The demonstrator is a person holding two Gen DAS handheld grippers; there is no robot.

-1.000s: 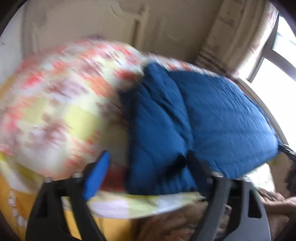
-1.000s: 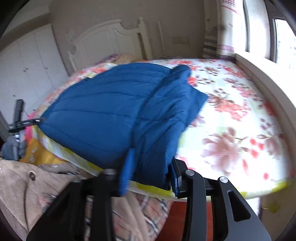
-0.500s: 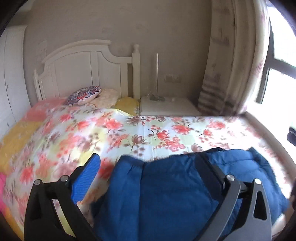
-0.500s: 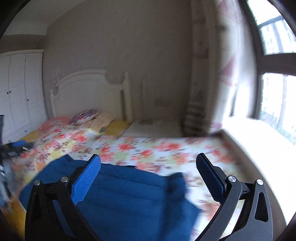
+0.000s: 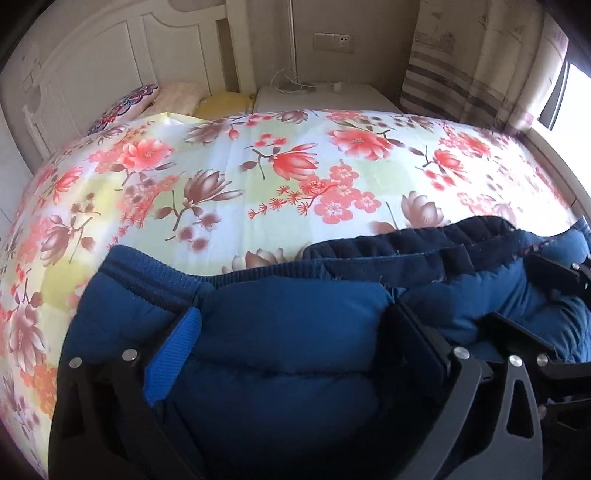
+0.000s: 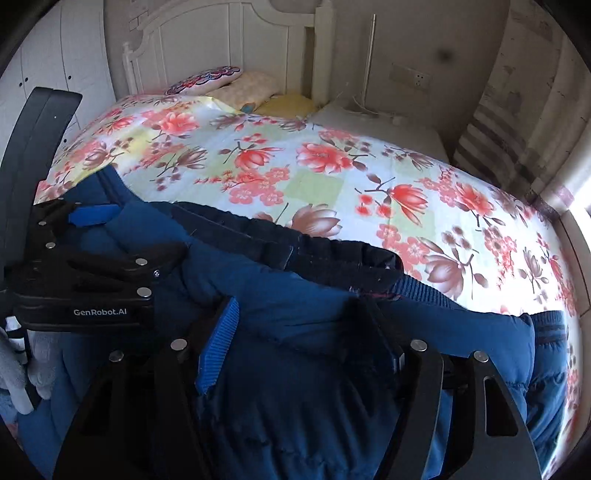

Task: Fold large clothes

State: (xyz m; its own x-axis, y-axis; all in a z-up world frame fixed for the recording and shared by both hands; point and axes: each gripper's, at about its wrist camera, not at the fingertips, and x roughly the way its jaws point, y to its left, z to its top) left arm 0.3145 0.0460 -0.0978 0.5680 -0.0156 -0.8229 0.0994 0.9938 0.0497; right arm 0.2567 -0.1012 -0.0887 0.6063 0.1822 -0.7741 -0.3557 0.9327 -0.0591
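A blue padded jacket (image 5: 291,332) lies folded at the near edge of the floral bed (image 5: 295,173); it also fills the lower right wrist view (image 6: 314,354). My left gripper (image 5: 291,328) has its jaws wide apart around a thick fold of the jacket near its ribbed hem. My right gripper (image 6: 299,325) also has its jaws apart around the jacket, just below the dark collar (image 6: 295,247). The left gripper shows at the left of the right wrist view (image 6: 92,258). The right gripper shows at the right edge of the left wrist view (image 5: 554,295).
The floral bedspread (image 6: 332,166) stretches beyond the jacket. Pillows (image 5: 147,99) lie by the white headboard (image 6: 221,33). A white bedside table (image 5: 325,96) stands at the back. A curtain (image 5: 480,55) and a bright window are on the right.
Both grippers have dropped down and forward onto the jacket. Their open jaws now straddle its padded folds, and the jacket fills the near view.
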